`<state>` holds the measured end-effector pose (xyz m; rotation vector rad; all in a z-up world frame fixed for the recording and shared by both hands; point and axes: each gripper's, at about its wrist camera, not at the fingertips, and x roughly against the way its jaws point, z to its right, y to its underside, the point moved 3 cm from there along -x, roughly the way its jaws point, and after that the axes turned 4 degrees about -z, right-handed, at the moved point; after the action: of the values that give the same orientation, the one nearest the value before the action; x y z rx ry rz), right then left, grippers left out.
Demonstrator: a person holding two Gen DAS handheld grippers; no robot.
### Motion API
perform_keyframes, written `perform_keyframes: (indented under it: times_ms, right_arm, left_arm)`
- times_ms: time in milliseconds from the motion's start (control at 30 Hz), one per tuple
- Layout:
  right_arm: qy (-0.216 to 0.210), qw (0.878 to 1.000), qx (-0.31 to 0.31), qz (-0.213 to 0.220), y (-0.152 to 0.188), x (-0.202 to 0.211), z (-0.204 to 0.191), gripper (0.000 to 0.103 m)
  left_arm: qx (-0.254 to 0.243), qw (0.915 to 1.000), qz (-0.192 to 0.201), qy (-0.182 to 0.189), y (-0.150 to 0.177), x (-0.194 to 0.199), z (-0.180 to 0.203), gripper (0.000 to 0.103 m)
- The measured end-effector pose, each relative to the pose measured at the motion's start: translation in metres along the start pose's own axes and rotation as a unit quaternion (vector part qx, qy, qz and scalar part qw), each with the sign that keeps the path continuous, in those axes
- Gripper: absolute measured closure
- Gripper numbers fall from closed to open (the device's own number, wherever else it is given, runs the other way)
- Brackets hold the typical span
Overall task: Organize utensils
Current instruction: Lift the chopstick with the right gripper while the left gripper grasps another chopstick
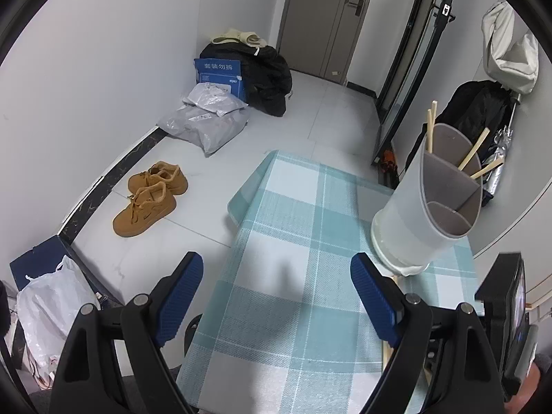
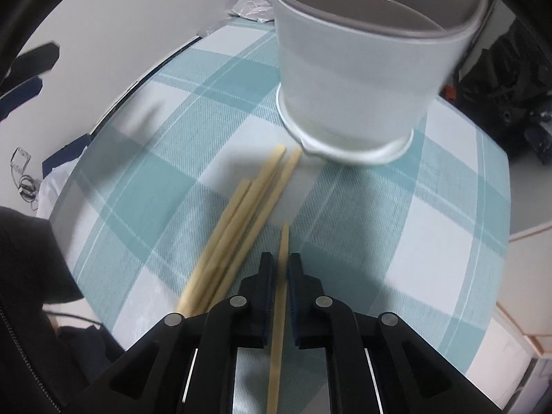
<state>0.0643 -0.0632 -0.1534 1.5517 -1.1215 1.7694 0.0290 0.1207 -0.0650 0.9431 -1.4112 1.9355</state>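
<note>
A small white-walled room with a pale tiled floor surrounds a tabletop (image 2: pixel 431 234) covered in a teal-and-white checked cloth. The right claw (image 2: pixel 282 269) points steeply down at it and is clenched on a single pale wooden chopstick (image 2: pixel 281 296), whose shaft runs between the blue pads and pokes out a little ahead of the tips. Just left of this claw, three more pale wooden chopsticks (image 2: pixel 241 217) lie loose on the cloth, fanning forward. Ahead of the claw, close to their far ends, stands the tall grey-white plastic utensil holder (image 2: pixel 348 86) with inner dividers; from the left wrist view several chopsticks (image 1: pixel 477 153) already lean in its rear compartments. The left claw (image 1: pixel 276 296) hangs released with nothing between its pads, and the holder stands ahead and to its right.

The step in hand looks like picking up one stick for sorting. The next move probably calls for lifting it clear of the others, tipping it upright and lowering it over the holder's rim into a compartment without nudging the holder.
</note>
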Motion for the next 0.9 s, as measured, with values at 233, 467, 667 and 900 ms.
perform_keyframes:
  times_ms: [233, 467, 667, 900]
  right_arm:
    - [-0.018, 0.999, -0.015, 0.024, -0.016, -0.001, 0.007, 0.099]
    - [-0.068, 0.988, -0.093, 0.1, -0.013, 0.03, 0.045, 0.099]
    - [-0.143, 0.952, -0.189, 0.193, -0.002, 0.069, 0.094, 0.099]
    - [-0.171, 0.925, -0.233, 0.247, 0.013, 0.093, 0.118, 0.099]
  left_arm:
    - [-0.021, 0.9986, -0.046, 0.012, 0.012, -0.016, 0.01, 0.019]
    - [-0.107, 0.9833, -0.132, 0.066, 0.048, -0.038, 0.056, 0.019]
    - [-0.174, 0.9706, -0.164, 0.029, 0.074, -0.05, 0.081, 0.019]
    - [-0.179, 0.9656, -0.188, 0.021, 0.083, -0.057, 0.081, 0.019]
